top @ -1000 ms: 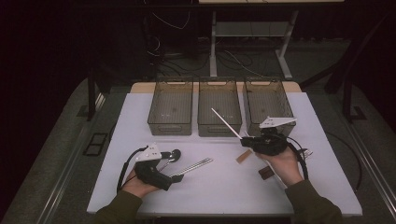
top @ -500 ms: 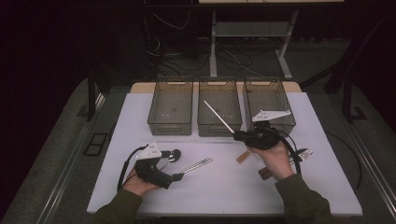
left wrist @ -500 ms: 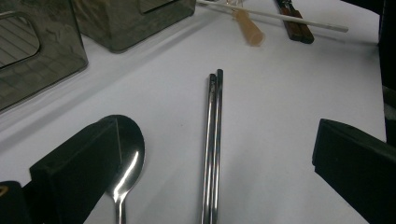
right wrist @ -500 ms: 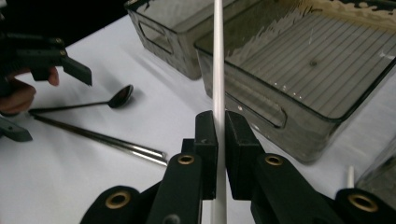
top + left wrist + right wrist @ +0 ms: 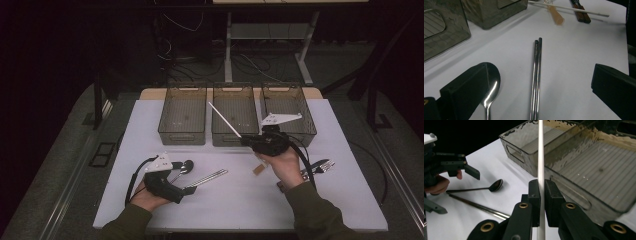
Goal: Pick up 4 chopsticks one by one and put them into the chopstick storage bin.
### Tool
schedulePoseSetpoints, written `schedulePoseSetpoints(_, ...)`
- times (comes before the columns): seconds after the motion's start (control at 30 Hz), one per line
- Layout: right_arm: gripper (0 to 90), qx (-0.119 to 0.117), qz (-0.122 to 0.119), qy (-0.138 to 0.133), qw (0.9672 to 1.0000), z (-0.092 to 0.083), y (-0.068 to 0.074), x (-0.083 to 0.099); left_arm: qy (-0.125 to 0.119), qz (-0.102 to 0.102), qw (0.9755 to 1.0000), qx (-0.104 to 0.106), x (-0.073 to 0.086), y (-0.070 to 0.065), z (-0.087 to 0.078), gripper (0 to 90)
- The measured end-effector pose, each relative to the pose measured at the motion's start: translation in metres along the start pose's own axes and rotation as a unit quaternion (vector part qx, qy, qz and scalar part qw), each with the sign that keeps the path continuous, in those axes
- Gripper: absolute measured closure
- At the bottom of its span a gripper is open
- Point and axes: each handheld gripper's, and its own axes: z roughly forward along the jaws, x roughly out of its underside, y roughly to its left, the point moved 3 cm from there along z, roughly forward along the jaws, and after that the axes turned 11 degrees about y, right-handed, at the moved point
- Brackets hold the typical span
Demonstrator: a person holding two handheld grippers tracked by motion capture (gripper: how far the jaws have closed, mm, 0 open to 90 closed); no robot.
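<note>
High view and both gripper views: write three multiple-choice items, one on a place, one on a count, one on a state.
1. Where do the metal chopsticks lie?
A. In a bin
B. On the white table, by the spoon
C. On the floor

2. How many clear bins stand in the row?
A. Two
B. Three
C. Five

3. What is the right hand-held gripper doing?
A. Shut on the white stick
B. Open, holding nothing
C. Shut on a fork

Key: 1 B, they lie on the table beside the spoon; 2 B, three stand side by side; 3 A, its jaws clamp the stick.
</note>
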Motion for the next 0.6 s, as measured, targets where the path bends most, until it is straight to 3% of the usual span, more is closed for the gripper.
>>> schedulePoseSetpoints(0.6, 84.7, -0.006, -0.006, -0.027, 0.9996, 0.034, 0.011, -0.051, -0.005, -0.001, 1.0000, -0.001, 0.001, -0.001, -0.004, 0.0)
